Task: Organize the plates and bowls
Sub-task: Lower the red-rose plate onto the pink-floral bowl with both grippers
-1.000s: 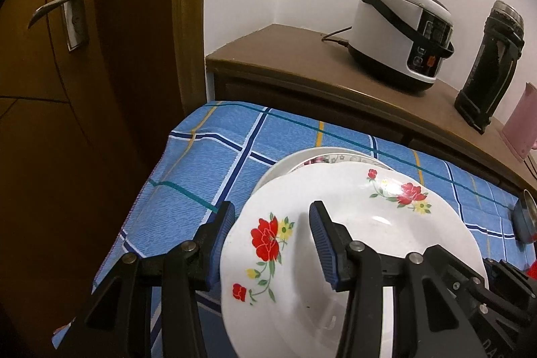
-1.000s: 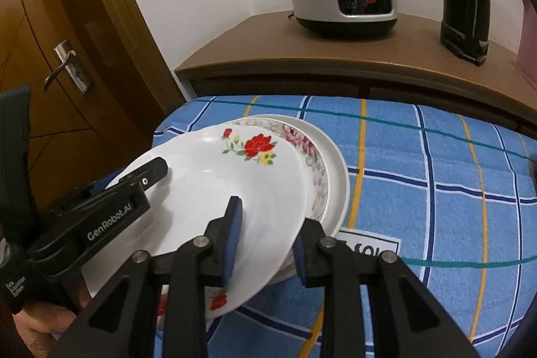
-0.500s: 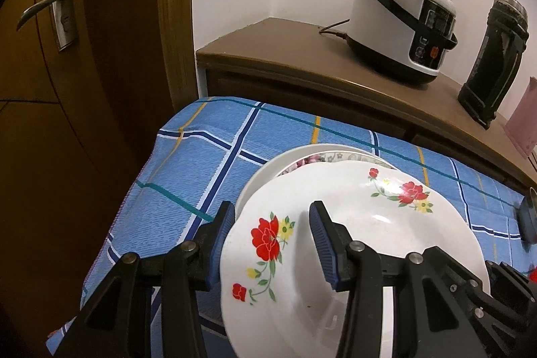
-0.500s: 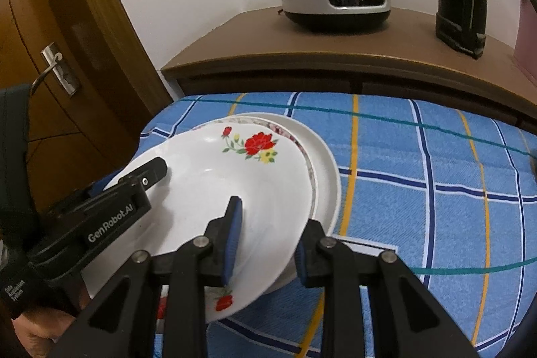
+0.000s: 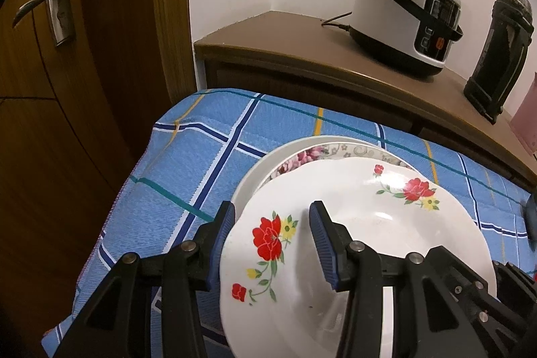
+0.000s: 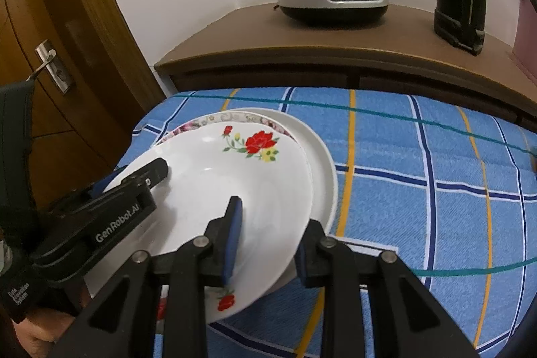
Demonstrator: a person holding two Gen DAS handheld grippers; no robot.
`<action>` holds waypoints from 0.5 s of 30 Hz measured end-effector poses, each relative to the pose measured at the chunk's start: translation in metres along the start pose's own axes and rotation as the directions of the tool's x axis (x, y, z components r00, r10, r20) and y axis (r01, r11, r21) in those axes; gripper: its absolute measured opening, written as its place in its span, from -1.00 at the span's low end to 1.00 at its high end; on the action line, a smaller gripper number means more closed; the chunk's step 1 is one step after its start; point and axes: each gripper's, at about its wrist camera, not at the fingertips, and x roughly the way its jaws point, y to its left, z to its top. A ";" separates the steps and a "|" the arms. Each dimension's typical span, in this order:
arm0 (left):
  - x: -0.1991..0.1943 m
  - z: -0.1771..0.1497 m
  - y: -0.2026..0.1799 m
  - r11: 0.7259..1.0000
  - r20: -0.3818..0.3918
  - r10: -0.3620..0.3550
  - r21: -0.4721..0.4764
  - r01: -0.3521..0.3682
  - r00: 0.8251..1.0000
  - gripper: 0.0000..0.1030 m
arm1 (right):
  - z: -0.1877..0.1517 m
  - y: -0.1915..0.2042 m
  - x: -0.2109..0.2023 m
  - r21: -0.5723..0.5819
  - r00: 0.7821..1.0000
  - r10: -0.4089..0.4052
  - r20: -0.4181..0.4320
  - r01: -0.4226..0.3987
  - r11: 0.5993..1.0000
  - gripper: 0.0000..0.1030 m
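Nearest, both tools reach forward and slightly downward over the near edge of the red-flower plate (image 5: 352,223). The left tool (image 5: 270,234) has its two blue pads on either side of the plate's left rim, one under the outer edge and one over the inside; the gap between them is wide, so I cannot tell if they really press the plate. The right tool (image 6: 266,240) stands the same way at the plate's near right rim, one pad (image 6: 233,234) above the white surface and the other below the edge, and again I cannot tell if it clamps. The plate is tilted and lies partly on a pink-flower plate (image 5: 322,153), which sits in a larger plain white plate (image 6: 322,156). All rest on the blue checked cloth (image 6: 419,207) of the table. Farther back, a wooden cabinet (image 5: 302,56) carries a rice cooker (image 5: 406,15).
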 end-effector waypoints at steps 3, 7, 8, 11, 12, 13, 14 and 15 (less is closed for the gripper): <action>0.004 -0.001 0.001 1.000 -0.011 0.000 -0.007 0.000 1.000 -0.04 | 0.000 0.000 0.002 -0.007 1.000 -0.003 0.001 0.003 1.000 -0.45; 0.004 -0.001 0.000 1.000 -0.003 0.009 0.000 -0.009 1.000 -0.04 | -0.001 0.002 0.003 -0.019 1.000 -0.017 0.009 0.017 1.000 -0.45; 0.004 -0.001 0.000 1.000 -0.002 0.008 -0.001 -0.008 1.000 -0.04 | -0.001 0.002 0.004 -0.018 1.000 -0.017 0.009 0.017 1.000 -0.46; 0.004 -0.002 -0.001 1.000 0.004 0.020 0.008 -0.020 1.000 -0.04 | -0.001 0.002 0.006 -0.026 1.000 -0.026 0.016 0.026 0.999 -0.45; 0.004 -0.002 -0.001 1.000 0.005 0.023 0.009 -0.023 1.000 -0.04 | -0.001 0.003 0.006 -0.029 0.999 -0.030 0.019 0.030 0.999 -0.45; 0.004 -0.002 -0.001 1.000 0.006 0.023 0.009 -0.023 1.000 -0.04 | -0.001 0.003 0.007 -0.031 0.999 -0.034 0.023 0.034 0.999 -0.45; 0.004 -0.002 -0.001 1.000 0.006 0.023 0.008 -0.023 1.000 -0.04 | -0.001 0.003 0.007 -0.033 0.999 -0.036 0.025 0.036 0.999 -0.46; 0.004 -0.002 -0.001 1.000 0.007 0.025 0.007 -0.025 1.000 -0.04 | -0.001 0.003 0.007 -0.033 0.999 -0.036 0.026 0.037 0.999 -0.46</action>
